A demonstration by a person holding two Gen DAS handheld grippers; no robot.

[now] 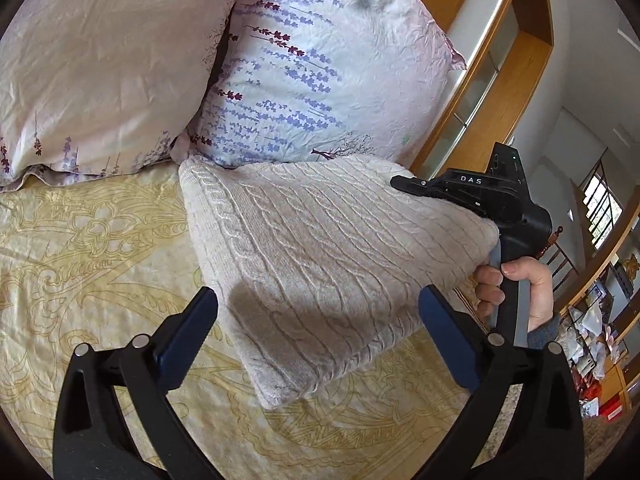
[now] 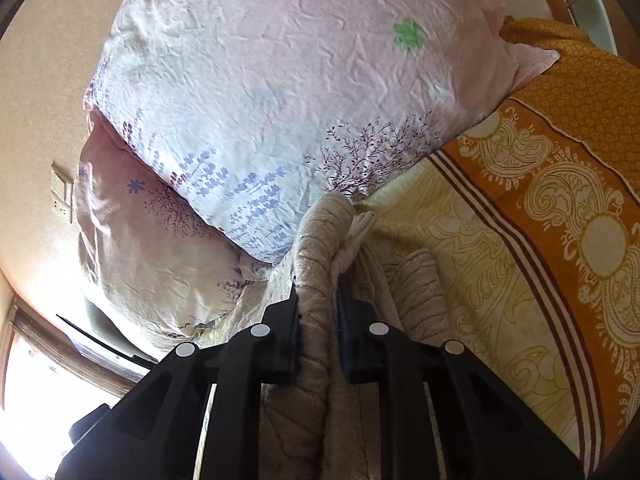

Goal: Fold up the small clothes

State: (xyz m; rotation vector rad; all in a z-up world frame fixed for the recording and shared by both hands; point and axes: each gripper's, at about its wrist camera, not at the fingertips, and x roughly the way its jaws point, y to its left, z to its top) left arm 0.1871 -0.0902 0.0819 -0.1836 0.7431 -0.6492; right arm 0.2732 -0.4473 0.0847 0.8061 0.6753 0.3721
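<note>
The sweater point(image 1: 320, 256) was a cream knit with rope-like cable lines, already folded into a thick pad. It lay on the bed point(image 1: 80, 264), on a yellow cover with swirly patterns, and its far edge sat just beside 2 flowery pillows point(image 1: 320, 60). One side of it looked lifted a little off the cover.

The right tool point(image 2: 318, 316) was nearly closed, and its 2 fingers pinched a thick bunch of the sweater's edge point(image 2: 316, 280). In the left wrist view you could see this tool at the right side of the sweater, held by a person's hand point(image 1: 516, 292). The left tool point(image 1: 316, 340) was wide open and held nothing. Its blue pads stood on each side of the near part of the sweater, and I could not tell if they touched it.

The sweater looked soft and floppy, not stiff at all. It seemed fairly light, but puffy and thick because of its many layers. It would likely sag and droop wherever it was not held up. The fuzzy knit did not look slippery, so a pinch should hold well. It would not break, but a hard tug could stretch it or pull the folds apart.

A good place to take hold looked like a folded edge or a corner, with all the layers caught together. With just 1 layer pinched, the rest might slide open. A grip on 2 far-apart spots would probably keep it flat.
</note>
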